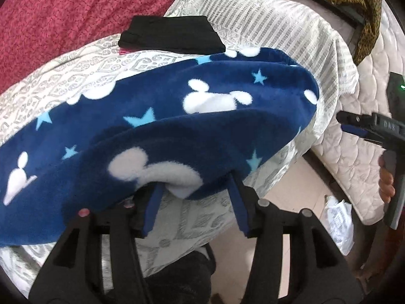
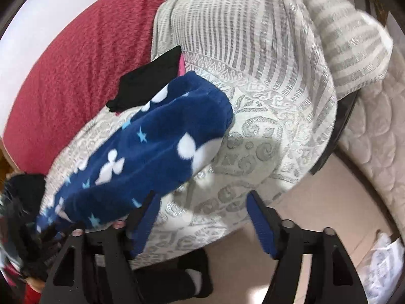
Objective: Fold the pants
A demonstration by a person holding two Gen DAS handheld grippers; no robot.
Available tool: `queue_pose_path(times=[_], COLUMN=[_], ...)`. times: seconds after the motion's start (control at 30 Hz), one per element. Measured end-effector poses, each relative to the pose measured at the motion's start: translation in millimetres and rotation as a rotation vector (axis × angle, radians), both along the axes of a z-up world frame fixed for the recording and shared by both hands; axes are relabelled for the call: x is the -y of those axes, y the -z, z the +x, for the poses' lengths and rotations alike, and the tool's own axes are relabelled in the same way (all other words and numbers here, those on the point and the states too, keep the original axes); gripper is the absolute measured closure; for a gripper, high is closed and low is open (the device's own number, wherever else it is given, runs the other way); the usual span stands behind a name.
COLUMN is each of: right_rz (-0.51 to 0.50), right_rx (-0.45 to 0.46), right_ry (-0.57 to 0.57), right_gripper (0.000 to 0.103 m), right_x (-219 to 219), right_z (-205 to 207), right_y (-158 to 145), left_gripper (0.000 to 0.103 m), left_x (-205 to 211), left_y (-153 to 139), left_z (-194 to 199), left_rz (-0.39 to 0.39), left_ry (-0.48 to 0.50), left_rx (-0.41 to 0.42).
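The navy fleece pants [image 1: 157,131] with white mouse heads and blue stars lie folded in a long band on the patterned grey-white cloth [image 1: 76,65]. My left gripper [image 1: 195,185] has its blue fingers spread wide, and the near fold of the pants drapes over their tips. My right gripper [image 2: 202,197] is open and empty, with its left finger beside the pants [image 2: 152,152]. It also shows at the right edge of the left wrist view [image 1: 354,124], held off the bed's side.
A folded black garment [image 1: 174,34] lies on a pink one behind the pants. A red blanket [image 1: 63,12] is at the back left. A quilted mattress [image 1: 354,157], bare floor [image 1: 298,177] and a white plastic bag [image 1: 339,217] are at the right.
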State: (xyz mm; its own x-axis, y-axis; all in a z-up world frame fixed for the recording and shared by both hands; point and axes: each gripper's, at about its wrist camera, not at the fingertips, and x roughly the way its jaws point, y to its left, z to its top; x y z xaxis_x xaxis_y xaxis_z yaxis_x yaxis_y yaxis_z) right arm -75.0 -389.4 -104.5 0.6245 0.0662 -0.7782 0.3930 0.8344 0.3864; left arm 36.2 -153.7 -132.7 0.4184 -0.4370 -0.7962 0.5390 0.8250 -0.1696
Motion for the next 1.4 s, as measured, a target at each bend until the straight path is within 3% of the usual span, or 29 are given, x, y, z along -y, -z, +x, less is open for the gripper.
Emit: queue_pose_path(times=[0.17, 0.33, 0.37, 0.4, 0.43, 0.47, 0.53, 0.6, 0.7, 0.8, 0.83, 0.87, 0.9, 0.97, 1.03, 1.1, 1.13, 1.23, 1.33, 1.37, 1.4], right_rz=[0.128, 0.223, 0.239, 0.241, 0.227, 0.228, 0.189, 0.079, -0.030, 0.027, 0.044, 0.062, 0.097, 0.105, -0.022, -0.150, -0.167, -0.142, -0.095, -0.085, -0.094], right_rx=[0.024, 0.036, 0.032, 0.038, 0.031, 0.035, 0.118, 0.155, 0.139, 0.006, -0.069, -0.134, -0.137, -0.085, -0.052, -0.023, 0.001, 0.028, -0.048, -0.085, -0.120], right_ry=[0.031, 0.056, 0.067, 0.076, 0.084, 0.099, 0.093, 0.043, -0.021, 0.043, 0.086, 0.122, 0.144, 0.155, 0.122, 0.063, 0.020, -0.107, -0.208, -0.230, -0.236], right_gripper=[0.024, 0.022, 0.029, 0.050, 0.093, 0.094, 0.094, 0.094, 0.092, 0.086, 0.077, 0.056, 0.049, 0.047, 0.046, 0.037, 0.027, 0.024, 0.024, 0.024, 0.025], right_x=[20.6, 36.2, 40.4, 43.5, 45.9, 48.6, 47.6, 38.9, 30.0, 48.0, 55.7, 63.1, 69.7, 74.8, 70.6, 67.3, 67.1, 69.9, 67.5, 64.2, 58.7], right_z=[26.7, 58.7, 65.8, 71.0, 75.0, 76.1, 73.0, 77.8, 91.3, 96.1, 93.3, 87.6, 79.4, 64.0, 64.4, 79.3, 88.5, 133.3, 178.7, 191.6, 202.3], right_y=[7.8, 22.0, 26.1, 27.9, 27.0, 22.0, -1.5, -27.1, -40.3, -9.9, 6.6, 23.0, 32.1, 27.7, 3.9, -24.0, -33.2, -47.5, -34.6, -25.6, -16.9], left_gripper=[0.051, 0.051, 0.051, 0.053, 0.059, 0.084, 0.087, 0.087, 0.087, 0.087, 0.087, 0.087, 0.087, 0.087, 0.087, 0.087, 0.087, 0.085, 0.050, 0.042, 0.042], left_x=[-5.6, 3.5, 6.6, 10.7, 14.5, 16.3, 13.3, 7.4, 6.3, 8.9, 10.6, 11.9, 12.5, 15.4, 19.1, 23.0, 24.2, 21.7, 17.2, 15.7, 15.3], left_y=[10.0, 3.5, 2.6, 1.9, 1.4, 0.9, -2.8, -11.1, -12.7, -2.5, 2.7, 5.5, 8.7, 12.2, 14.3, 14.0, 13.6, 12.6, 10.1, 8.2, 6.5], left_z=[-13.7, -2.6, 1.4, 6.2, 10.8, 14.5, 16.9, 13.8, 9.6, 5.3, 2.2, -0.9, -5.3, -11.1, -14.1, -13.1, -12.0, -7.5, -3.4, -2.2, -0.1], left_rz=[0.002, 0.058, 0.057, 0.058, 0.061, 0.057, 0.023, -0.017, -0.017, -0.015, -0.003, 0.005, 0.014, 0.026, 0.037, 0.044, 0.040, 0.014, -0.012, -0.025, -0.034], left_ry=[0.022, 0.002, 0.000, -0.004, -0.001, 0.001, 0.004, 0.002, 0.023, 0.046, 0.055, 0.064, 0.076, 0.105, 0.122, 0.121, 0.114, 0.083, 0.048, 0.037, 0.030], left_rx=[-0.052, 0.038, 0.044, 0.049, 0.052, 0.050, 0.036, 0.052, 0.051, 0.000, -0.013, -0.018, -0.021, -0.030, -0.030, -0.024, -0.023, -0.038, -0.045, -0.031, -0.012])
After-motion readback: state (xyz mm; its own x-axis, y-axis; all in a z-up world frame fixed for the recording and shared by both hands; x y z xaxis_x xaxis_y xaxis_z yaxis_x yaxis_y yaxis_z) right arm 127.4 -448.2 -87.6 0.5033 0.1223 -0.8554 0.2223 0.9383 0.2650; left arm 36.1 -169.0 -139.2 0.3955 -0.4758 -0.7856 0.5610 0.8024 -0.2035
